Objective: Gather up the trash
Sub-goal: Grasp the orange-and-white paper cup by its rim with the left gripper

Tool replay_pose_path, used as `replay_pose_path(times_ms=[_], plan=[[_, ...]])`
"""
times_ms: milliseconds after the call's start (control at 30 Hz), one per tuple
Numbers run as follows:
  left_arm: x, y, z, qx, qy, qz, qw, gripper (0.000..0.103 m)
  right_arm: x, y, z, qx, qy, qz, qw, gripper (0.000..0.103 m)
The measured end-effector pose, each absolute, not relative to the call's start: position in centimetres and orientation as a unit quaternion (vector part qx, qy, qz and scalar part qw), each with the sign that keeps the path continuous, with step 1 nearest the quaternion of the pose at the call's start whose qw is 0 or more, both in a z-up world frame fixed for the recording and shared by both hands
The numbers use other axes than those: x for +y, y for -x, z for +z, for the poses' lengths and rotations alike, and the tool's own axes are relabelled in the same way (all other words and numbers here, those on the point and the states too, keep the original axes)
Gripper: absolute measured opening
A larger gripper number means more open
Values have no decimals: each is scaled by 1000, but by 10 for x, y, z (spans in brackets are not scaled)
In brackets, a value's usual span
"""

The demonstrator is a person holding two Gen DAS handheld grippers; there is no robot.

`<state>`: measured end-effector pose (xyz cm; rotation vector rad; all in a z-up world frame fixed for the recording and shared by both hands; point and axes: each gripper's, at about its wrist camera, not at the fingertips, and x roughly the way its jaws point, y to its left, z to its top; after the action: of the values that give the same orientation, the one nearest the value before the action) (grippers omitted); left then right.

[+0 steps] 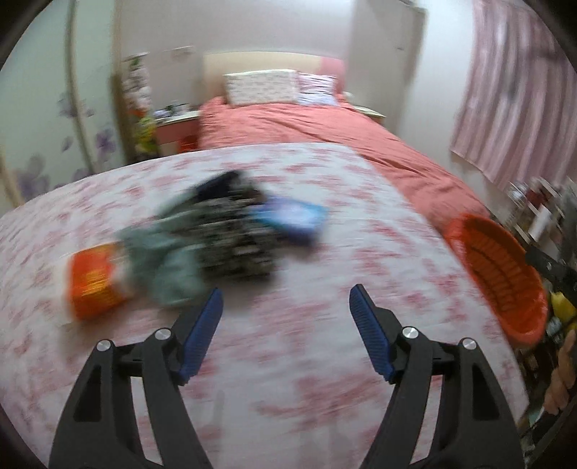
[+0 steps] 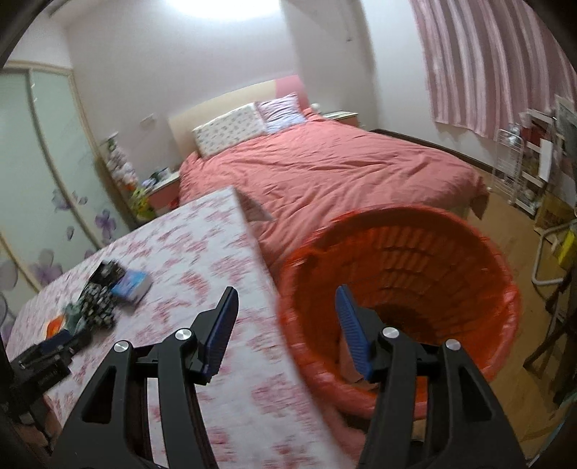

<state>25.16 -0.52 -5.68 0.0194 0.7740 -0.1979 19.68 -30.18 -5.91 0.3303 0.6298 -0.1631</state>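
Bedroom table [image 1: 324, 360]: orange basket [image 2: 396, 274] mouth faces right gripper [image 2: 285, 306]; both fingers wide, empty.

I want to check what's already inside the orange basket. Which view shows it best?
The right wrist view: the orange basket fills the frame, mouth open toward the camera. The left wrist view catches it only at the right edge.

light: soft indoor, ceiling glare [image 2: 223, 7] blown out | blur: left view smeared, bench [image 1: 288, 360] items unreadable | edges: fisheye bending, dark corners
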Motion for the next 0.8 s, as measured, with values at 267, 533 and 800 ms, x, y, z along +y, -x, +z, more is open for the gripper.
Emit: replay_pose_path(times_ms=[267,533,800], plan=[[116,-243,-59,372,34,8,927,72,-237,-207,-60,332,-117,-29,935,58],[161,-258,-75,388,86,18,917,69,-197,-216,-65,353,-91,-9,931,58],[141,-262,-72,374,104,-76,918,37,-179,-222,-71,368,-77,-6,926,58]])
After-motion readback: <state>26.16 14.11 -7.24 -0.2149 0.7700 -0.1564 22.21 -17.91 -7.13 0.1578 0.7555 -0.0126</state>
